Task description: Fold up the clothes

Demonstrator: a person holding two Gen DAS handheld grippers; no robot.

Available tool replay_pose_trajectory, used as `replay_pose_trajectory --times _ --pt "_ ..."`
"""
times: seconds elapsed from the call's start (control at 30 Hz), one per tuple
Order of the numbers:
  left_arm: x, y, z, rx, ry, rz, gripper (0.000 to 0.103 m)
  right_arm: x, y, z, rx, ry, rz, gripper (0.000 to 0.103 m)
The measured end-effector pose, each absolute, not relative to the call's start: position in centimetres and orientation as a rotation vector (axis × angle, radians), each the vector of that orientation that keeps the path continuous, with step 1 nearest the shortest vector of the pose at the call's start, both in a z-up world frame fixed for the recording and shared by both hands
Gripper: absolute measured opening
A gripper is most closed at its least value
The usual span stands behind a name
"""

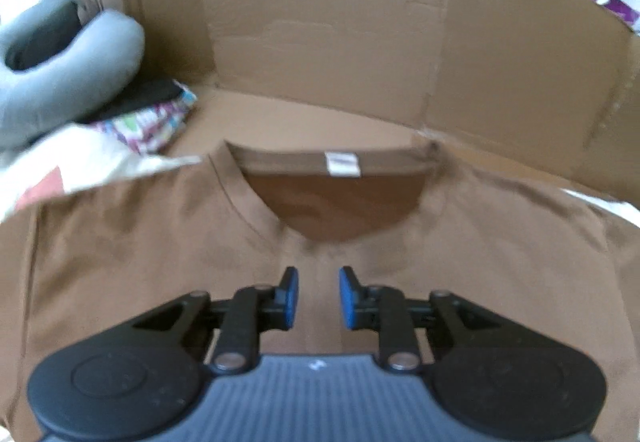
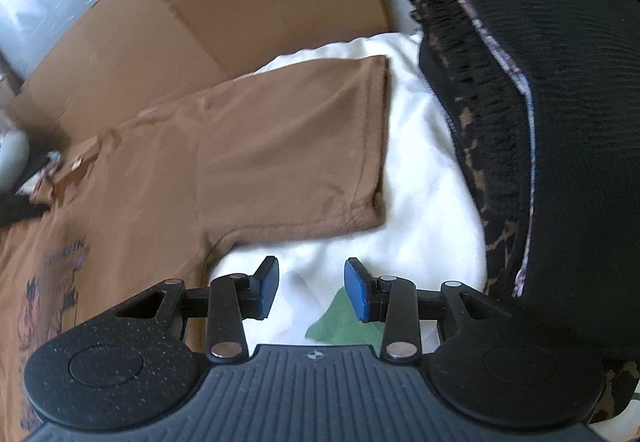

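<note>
Two grippers are ours here, and we take the scene from left to right. At the far left of the left wrist view we see a grey neck pillow (image 1: 80,53) and, just below it, a bright patterned packet (image 1: 152,121); its print is too blurred for us to read. Next comes the brown T-shirt (image 1: 160,242), spread flat with its collar towards an opened cardboard box (image 1: 340,41). A small white label (image 1: 343,164) sits inside the back of the neck, but we cannot make out its writing. Our left gripper (image 1: 319,296) hangs over the chest just below the neckline, blue pads a little apart, nothing between them.

In the right wrist view the shirt's chest print (image 2: 60,282) shows at the left edge: blurred capitals over a figure, unreadable to us. The sleeve (image 2: 304,145) lies out flat on a white cloth (image 2: 424,209). Our right gripper (image 2: 311,292) hovers over that cloth just below the sleeve hem, jaws moderately open and empty, with a green scrap (image 2: 340,322) beneath them. A black knitted garment (image 2: 560,121) fills the right.
</note>
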State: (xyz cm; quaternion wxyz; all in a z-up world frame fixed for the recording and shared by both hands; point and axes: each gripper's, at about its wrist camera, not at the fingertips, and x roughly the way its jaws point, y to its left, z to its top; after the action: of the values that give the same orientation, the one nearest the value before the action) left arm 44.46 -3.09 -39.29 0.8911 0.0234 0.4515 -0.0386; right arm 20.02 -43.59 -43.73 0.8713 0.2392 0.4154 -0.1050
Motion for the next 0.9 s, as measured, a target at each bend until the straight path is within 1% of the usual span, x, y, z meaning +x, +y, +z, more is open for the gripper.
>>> replay_pose_trajectory --times 0.3,0.47,0.73,0.77,0.8,0.83,0.87,0.9 --pt "40.4 -2.6 -38.2 -0.052 0.990 -0.060 0.024 21.5 -45.3 -44.0 0.702 0.877 -0.338 0.043" --pt "38.2 -2.4 -36.9 -0.129 0.928 -0.018 0.024 21.7 -45.9 -44.7 0.789 0.872 -0.372 0.043" --pt "36.8 -3.6 -36.6 -0.149 0.933 -0.044 0.025 21.9 -45.7 -44.9 0.805 0.847 -0.404 0.043" --pt "36.6 -3.7 -36.7 -0.148 0.940 -0.049 0.025 21.9 -45.7 -44.9 0.808 0.844 -0.407 0.041" --pt "36.4 -4.0 -36.9 -0.140 0.947 -0.052 0.025 21.9 -45.7 -44.9 0.813 0.839 -0.405 0.036" --pt "36.2 -4.3 -37.1 -0.129 0.955 -0.055 0.025 22.1 -45.7 -44.9 0.807 0.839 -0.400 0.021" --pt "36.1 -4.5 -37.4 -0.129 0.967 -0.059 0.025 22.2 -45.7 -44.9 0.797 0.839 -0.393 0.009" --pt "36.0 -4.7 -37.7 -0.138 0.983 -0.065 0.024 22.3 -45.8 -44.9 0.794 0.836 -0.387 0.004"
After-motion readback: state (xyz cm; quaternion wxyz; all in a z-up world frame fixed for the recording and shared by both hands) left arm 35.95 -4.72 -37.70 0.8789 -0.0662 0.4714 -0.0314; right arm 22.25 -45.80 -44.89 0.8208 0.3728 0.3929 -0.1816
